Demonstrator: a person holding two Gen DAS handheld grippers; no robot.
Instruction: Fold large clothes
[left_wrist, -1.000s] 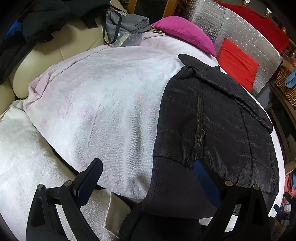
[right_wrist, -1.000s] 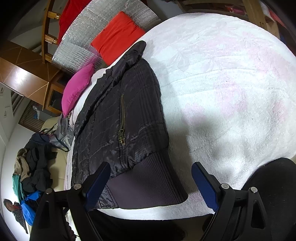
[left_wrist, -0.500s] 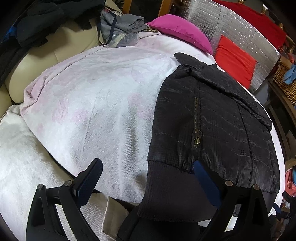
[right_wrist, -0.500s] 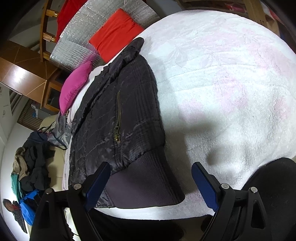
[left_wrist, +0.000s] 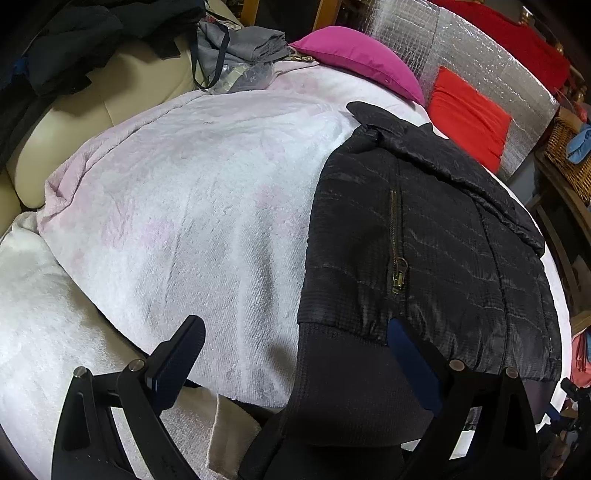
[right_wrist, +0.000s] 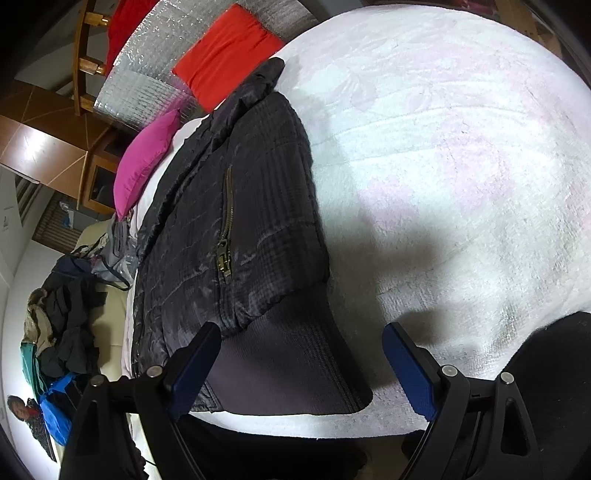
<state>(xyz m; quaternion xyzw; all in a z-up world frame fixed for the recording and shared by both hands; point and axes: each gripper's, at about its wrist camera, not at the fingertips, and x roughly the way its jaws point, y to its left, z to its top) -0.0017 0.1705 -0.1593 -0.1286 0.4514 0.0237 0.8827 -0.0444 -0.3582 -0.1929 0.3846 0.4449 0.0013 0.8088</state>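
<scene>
A black quilted jacket (left_wrist: 436, 236) with a brass pocket zipper and a dark ribbed hem lies folded lengthwise on a white and pink blanket (left_wrist: 192, 206). It also shows in the right wrist view (right_wrist: 236, 229). My left gripper (left_wrist: 295, 354) is open and empty, hovering over the ribbed hem at the near edge. My right gripper (right_wrist: 299, 358) is open and empty, also just above the hem, with its left finger over the jacket and its right finger over the blanket (right_wrist: 461, 166).
A magenta pillow (left_wrist: 354, 59) and a red cushion (left_wrist: 469, 114) lie at the far end against a silver foil panel (left_wrist: 480, 40). A pile of dark clothes (left_wrist: 92, 40) sits on a cream sofa at left. A wicker basket (left_wrist: 569, 155) stands at right.
Both grippers have moved slightly closer to the jacket's hem. The jacket has not moved and both grippers stay open.
</scene>
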